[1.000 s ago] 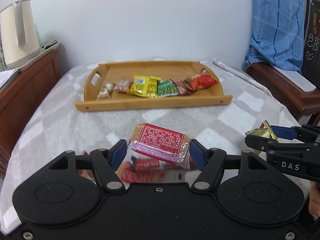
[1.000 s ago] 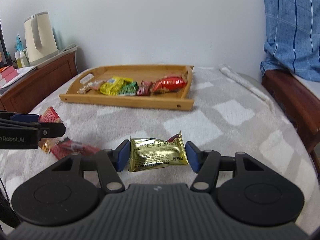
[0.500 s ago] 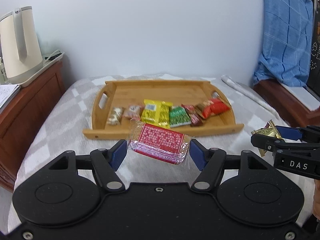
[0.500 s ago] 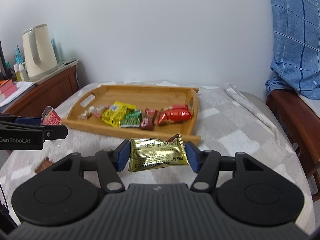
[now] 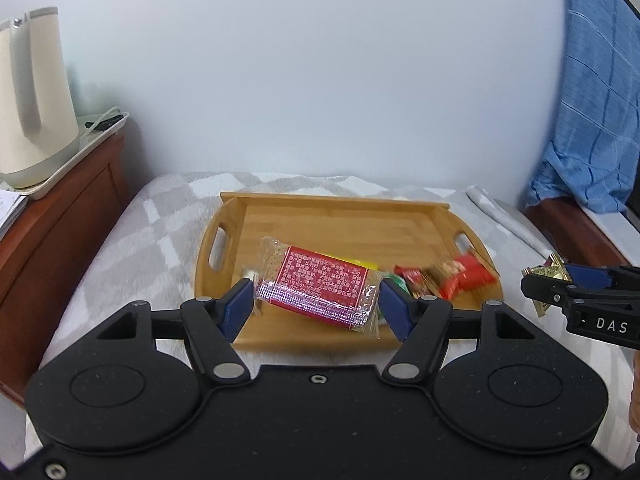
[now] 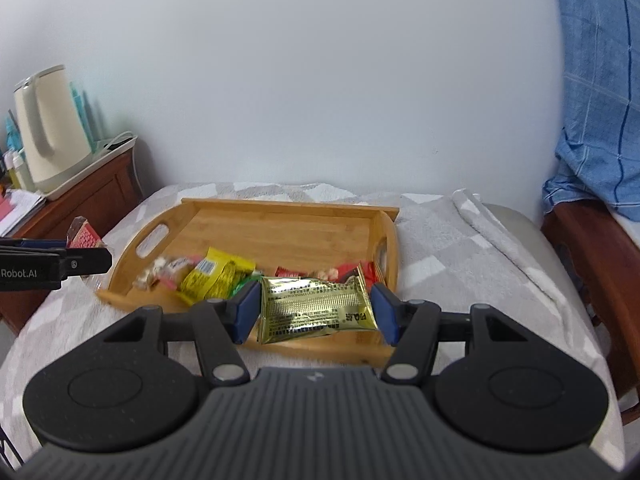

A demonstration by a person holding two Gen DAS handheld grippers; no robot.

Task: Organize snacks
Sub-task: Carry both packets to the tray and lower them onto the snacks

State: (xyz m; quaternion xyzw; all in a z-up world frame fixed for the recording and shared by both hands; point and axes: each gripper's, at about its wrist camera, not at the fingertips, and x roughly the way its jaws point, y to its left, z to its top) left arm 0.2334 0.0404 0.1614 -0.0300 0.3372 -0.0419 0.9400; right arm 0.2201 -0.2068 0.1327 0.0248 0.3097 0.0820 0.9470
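Bamboo tray (image 5: 340, 232), rectangular with a cut-out handle at each short end, lies on the grey-and-white checked blanket (image 5: 132, 240) that covers the bed. A row of snack packets lies along its near side: a yellow packet (image 6: 216, 276) at the left of the row, a red packet (image 5: 466, 280) at the right. My left gripper (image 5: 316, 306) is clamped on a red-labelled wafer bar (image 5: 320, 288) in clear wrap, one blue pad against each end, the bar held above the near left part of the tray. My right gripper (image 6: 316, 312) grips a gold foil packet (image 6: 316, 308) in the same way, above the near right part of the tray. Each gripper shows at the edge of the other's view, well apart. Far left, a cream kettle (image 5: 32, 96) stands on a white tray on a wooden cabinet (image 5: 60, 220). Far right, a blue checked cloth (image 5: 596, 100) hangs over dark wooden furniture.
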